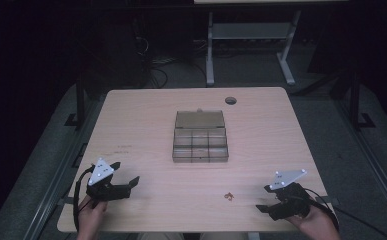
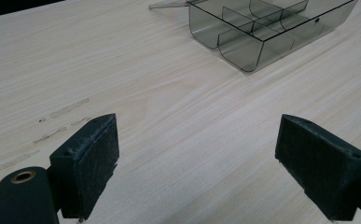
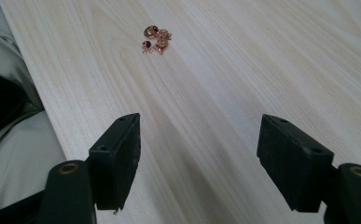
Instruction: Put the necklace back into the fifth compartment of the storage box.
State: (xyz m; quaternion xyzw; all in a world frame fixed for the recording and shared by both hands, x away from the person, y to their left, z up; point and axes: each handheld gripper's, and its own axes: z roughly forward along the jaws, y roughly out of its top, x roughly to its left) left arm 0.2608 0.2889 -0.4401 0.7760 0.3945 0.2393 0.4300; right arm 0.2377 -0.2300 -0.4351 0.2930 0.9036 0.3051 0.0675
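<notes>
Organizer box (image 1: pixel 200 143), smoky clear plastic, lid open, mid-table: compartments empty. Jewellery piece (image 1: pixel 229 197): loose on table (image 1: pixel 131 125), nearer the person than the box. Left gripper (image 1: pixel 127 173), right gripper (image 1: pixel 262 198): jaws spread, holding nothing.

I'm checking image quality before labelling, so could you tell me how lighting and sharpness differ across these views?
High view: dim, dark surround, the jewellery a soft speck. Left gripper view: bright, glare along the clear box edges. Right gripper view: jewellery slightly soft; soft shadow between the jaws.

left gripper (image 1: pixel 126 176): black, grey plate | right gripper (image 1: pixel 263 198): black, cabled
</notes>
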